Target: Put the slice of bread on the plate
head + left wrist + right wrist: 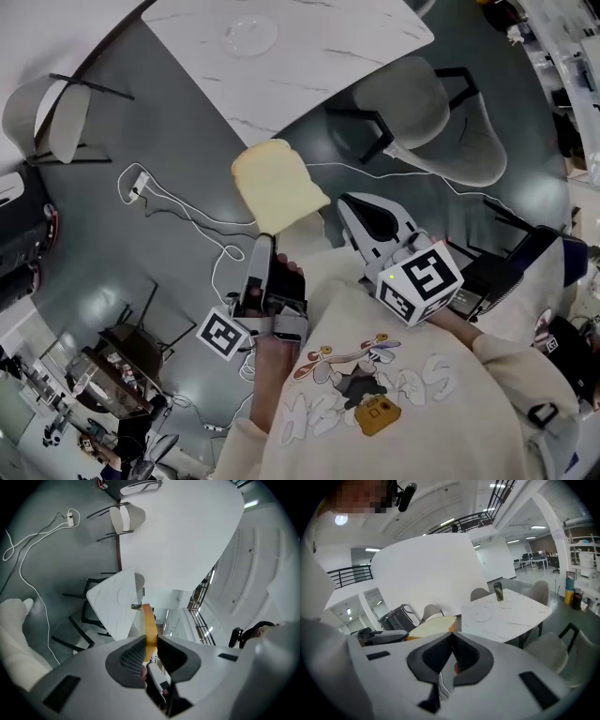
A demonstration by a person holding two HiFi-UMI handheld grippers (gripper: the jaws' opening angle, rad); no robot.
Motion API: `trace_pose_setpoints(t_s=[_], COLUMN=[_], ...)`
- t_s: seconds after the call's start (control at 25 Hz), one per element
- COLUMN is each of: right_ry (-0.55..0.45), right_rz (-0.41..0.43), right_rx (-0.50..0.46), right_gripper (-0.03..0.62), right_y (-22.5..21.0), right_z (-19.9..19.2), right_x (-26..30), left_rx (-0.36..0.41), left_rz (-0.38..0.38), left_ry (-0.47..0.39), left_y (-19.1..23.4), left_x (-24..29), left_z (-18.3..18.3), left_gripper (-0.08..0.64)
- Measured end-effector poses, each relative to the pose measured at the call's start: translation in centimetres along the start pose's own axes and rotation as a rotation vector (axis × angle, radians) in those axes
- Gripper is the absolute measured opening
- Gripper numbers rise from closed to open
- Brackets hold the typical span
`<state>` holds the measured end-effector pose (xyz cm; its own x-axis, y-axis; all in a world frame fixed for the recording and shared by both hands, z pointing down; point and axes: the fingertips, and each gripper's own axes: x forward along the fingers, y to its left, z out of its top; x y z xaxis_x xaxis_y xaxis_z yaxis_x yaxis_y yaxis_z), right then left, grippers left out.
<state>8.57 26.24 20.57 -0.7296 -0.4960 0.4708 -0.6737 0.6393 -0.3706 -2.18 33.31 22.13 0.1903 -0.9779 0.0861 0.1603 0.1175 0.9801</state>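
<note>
Because the slice of bread [278, 185] looks light, soft and crushable, the left gripper [263, 244] pinches only one edge; the right gripper [354, 214] is closed, empty.

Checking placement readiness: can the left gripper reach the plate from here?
Probably not yet: the left gripper, clamped on the bread slice, is short of the table; the plate sits unobstructed.

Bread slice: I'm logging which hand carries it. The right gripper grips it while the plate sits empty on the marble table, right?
No: the left gripper grips the bread slice, seen in the left gripper view; the right gripper is shut on nothing. The plate sits empty on the marble table.
</note>
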Motion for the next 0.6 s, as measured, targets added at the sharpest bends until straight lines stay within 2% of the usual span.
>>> trace_pose_setpoints(t_s=[0.28,0.6], right_ry=[-0.003,-0.005], right_rz=[-0.027,-0.034], right_rx=[0.007,-0.011], right_gripper=[0.006,0.006], right_y=[1.4,1.0], right_z=[1.1,2.7], right_x=[3.9,5.9], left_rx=[-0.023,-0.040], left_rz=[-0.013,-0.004], left_ry=[0.025,0.034], left_y=[-0.3,-0.3], left_x=[1.4,3.1], left_z=[4.3,6.0], left_gripper=[0.081,0.081])
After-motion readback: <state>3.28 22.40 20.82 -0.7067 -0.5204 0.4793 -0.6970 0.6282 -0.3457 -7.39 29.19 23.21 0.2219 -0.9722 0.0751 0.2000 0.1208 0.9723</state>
